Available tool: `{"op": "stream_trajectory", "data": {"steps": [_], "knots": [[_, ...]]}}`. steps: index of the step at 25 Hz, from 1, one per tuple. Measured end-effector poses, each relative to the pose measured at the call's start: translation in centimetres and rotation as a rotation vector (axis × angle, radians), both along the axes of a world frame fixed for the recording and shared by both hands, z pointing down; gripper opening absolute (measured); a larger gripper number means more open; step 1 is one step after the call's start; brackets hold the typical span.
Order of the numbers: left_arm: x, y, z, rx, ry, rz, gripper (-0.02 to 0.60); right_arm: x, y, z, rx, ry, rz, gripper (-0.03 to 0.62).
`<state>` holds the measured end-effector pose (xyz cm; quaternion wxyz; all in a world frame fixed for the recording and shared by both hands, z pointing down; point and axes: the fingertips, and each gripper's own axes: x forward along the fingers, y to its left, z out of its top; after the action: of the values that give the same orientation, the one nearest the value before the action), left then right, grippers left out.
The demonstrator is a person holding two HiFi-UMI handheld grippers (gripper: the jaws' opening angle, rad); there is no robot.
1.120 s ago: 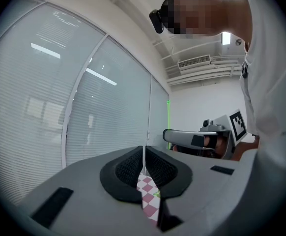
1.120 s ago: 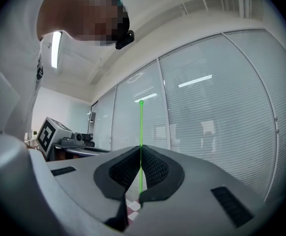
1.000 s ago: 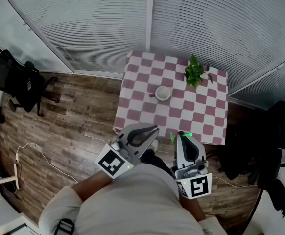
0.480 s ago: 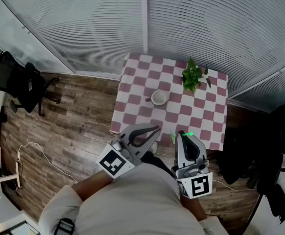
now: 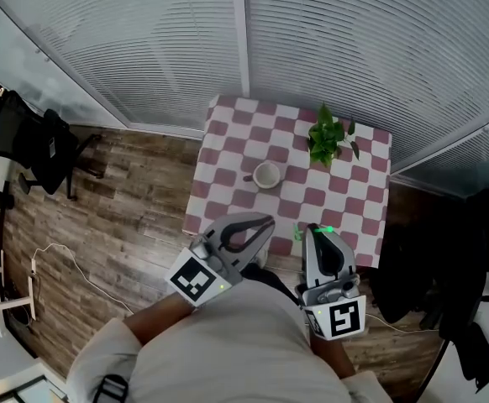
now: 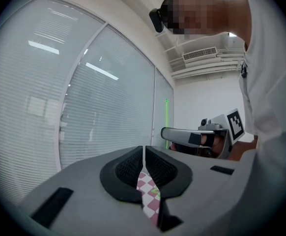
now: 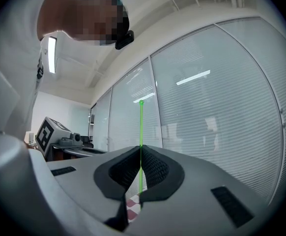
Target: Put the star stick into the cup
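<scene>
Slatted blinds [image 5: 144, 40] close off the far side of the room, and a small worktop [image 5: 228, 193] under a pink-and-white checked cloth stands against them on a wooden floor [image 5: 118, 217].

On the right gripper [image 7: 141, 150] the fingers [image 7: 156, 168] are clenched on the star stick [image 7: 141, 127]. The thin green rod runs straight up through the seam where the ribbed pads meet, and it ends in a small green knob well above the tips. A sliver of the checked cloth shows below the pads.

The left gripper [image 6: 143, 151] has its fingers pressed together with nothing between them. Only a strip of checked cloth shows through the slit lower down. From that side the right gripper appears level, with the green stick upright just beyond its tip.

From above, both grippers sit at the near edge of the worktop, left one angled toward the right one, marker cubes close to the person's body. The stick is just off that near edge.

The cup [image 5: 266, 175] is white and upright, with its handle pointing left. It stands around the middle of the worktop — well apart from the stick. A green plant [image 5: 327, 137] sits at the far right part of the cloth.

A black office chair [image 5: 30, 141] stands on the floor far to the left, and a pale cable [image 5: 64, 259] trails across the boards nearer in.
</scene>
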<state>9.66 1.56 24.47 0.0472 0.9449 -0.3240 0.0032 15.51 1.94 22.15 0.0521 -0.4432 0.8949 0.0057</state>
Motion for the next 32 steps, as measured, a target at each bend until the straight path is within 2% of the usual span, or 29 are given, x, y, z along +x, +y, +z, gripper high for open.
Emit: {"op": "stream_trajectory", "data": {"steps": [14,32], "knots": [[1.2,-2.8,1.0,-0.021,0.003,-0.01,0.043,1.4,-2.7,0.9,-0.021,0.002,-0.001,0.032],[-0.7,-4.0,1.3,-0.03,0.002,-0.007,0.043,-0.3,-4.3,0.9,-0.018,-0.008,0.008,0.032]]}}
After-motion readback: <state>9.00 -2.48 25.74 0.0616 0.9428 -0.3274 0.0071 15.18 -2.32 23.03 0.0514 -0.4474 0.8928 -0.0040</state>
